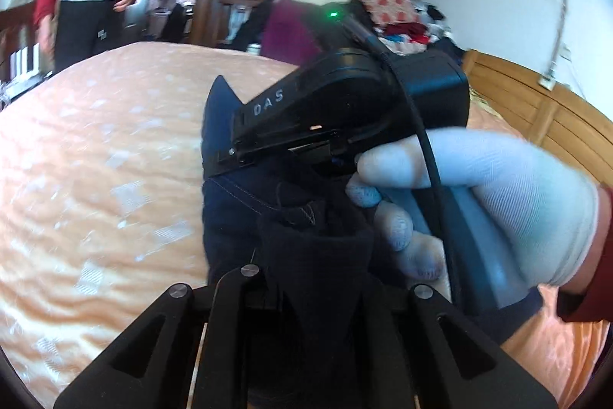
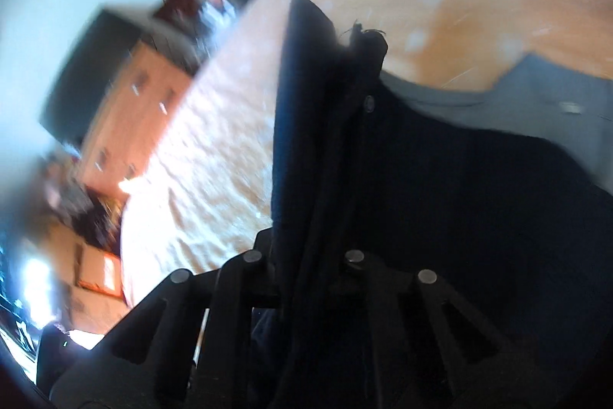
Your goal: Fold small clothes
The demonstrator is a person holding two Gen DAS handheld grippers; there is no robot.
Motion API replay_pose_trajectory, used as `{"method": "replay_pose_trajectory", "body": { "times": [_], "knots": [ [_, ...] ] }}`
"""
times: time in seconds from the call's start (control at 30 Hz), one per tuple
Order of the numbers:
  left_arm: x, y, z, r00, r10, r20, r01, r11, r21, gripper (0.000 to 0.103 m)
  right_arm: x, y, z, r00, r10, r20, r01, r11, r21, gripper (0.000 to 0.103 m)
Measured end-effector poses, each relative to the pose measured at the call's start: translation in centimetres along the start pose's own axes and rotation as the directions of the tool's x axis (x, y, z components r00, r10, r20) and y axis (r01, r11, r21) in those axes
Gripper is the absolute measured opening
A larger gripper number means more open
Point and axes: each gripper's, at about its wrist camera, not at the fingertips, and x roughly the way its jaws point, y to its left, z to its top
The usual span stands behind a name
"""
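Left wrist view: left tongs clamp dark garment, held above bed; right tongs pinch same cloth.

Right wrist view: garment bunched and blurred, no fold finished; most folding left.

You can read only 1 marking: the pale letters "DAS" on your right gripper, on its black body.
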Motion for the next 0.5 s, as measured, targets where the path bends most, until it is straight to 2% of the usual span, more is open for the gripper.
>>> {"method": "replay_pose_trajectory", "body": {
  "times": [0.1, 0.17, 0.23, 0.33, 0.5],
  "knots": [
    [-0.7, -3.9, 1.2, 0.993, -0.115, -0.01, 0.115, 0.992, 0.06, 0.008, -7.1, -2.8, -2.2, 0.991, 0.008, 0.131, -0.014, 0.999, 0.05, 0.009],
    [-0.1, -7.9, 1.7, 0.976, -0.213, -0.052, 0.217, 0.969, 0.118, 0.009, -12.2, -5.7, -4.5, 0.98, -0.016, 0.2, -0.004, 0.995, 0.099, 0.009],
    [1.4, -11.9, 1.4, 0.949, -0.293, -0.114, 0.309, 0.938, 0.156, 0.01, -16.0, -9.1, -6.5, 0.971, -0.037, 0.237, 0.0, 0.988, 0.157, 0.009],
    [4.3, -16.9, -0.1, 0.916, -0.336, -0.22, 0.381, 0.9, 0.213, 0.013, -19.4, -14.9, -9.5, 0.963, -0.057, 0.264, -0.018, 0.962, 0.273, 0.009],
    [9.3, -22.3, -3.8, 0.854, -0.35, -0.384, 0.448, 0.87, 0.205, 0.014, -20.8, -22.2, -13.3, 0.96, -0.044, 0.278, -0.076, 0.91, 0.408, 0.009]
  ]
}}
